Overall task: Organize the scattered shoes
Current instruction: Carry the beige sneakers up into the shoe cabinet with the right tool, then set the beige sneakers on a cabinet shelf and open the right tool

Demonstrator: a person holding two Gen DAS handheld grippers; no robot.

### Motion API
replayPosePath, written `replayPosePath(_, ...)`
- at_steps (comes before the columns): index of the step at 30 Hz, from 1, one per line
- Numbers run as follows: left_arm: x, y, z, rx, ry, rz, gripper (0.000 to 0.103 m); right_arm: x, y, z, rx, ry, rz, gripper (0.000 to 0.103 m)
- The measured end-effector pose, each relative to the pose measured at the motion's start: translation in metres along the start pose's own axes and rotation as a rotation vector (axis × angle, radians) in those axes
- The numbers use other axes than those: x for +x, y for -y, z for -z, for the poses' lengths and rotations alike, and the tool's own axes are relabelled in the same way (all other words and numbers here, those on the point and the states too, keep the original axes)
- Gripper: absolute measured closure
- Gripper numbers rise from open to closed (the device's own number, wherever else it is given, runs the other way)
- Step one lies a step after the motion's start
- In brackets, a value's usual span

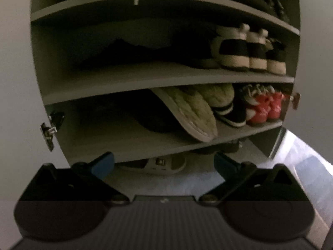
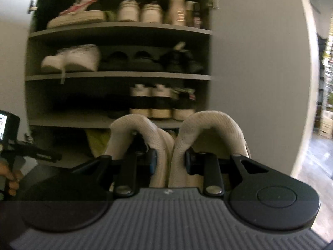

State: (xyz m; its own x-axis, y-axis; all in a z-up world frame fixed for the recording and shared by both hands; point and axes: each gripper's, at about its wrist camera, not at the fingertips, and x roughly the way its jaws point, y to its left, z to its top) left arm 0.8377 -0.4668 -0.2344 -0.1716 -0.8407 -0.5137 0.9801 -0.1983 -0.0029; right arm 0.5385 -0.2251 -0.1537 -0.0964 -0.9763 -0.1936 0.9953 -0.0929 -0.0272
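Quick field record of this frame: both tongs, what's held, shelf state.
left tongs: open, empty
right tongs: shut on pair of cream shoes, pinching the adjoining collars
shoe cabinet: open, shelves partly filled
lower shelf: green slippers, red sneakers
floor: white slide sandal under the cabinet

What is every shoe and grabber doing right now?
Pair of cream knit shoes: pinched together, held up before the cabinet.
Right gripper: shut on the pair.
Left gripper: open, empty.
Green fuzzy slipper: tilted, leaning on its shelf.
Red sneakers: standing side by side.
White slide sandal: flat on the floor under the cabinet.
Grey shoe cabinet: open.
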Motion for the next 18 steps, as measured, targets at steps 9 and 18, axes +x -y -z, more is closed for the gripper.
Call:
replayPosePath(9,-0.015,-0.022,0.043,-0.041,0.161,0.029,0.0,0.078,-0.055,-0.031,0.01,0.074,-0.184,0.073)
replayPosePath(18,-0.033,-0.041,0.053,-0.039,0.222,-0.043,0.0,0.172,-0.146,-0.063,0.031,0.093,-0.321,0.073)
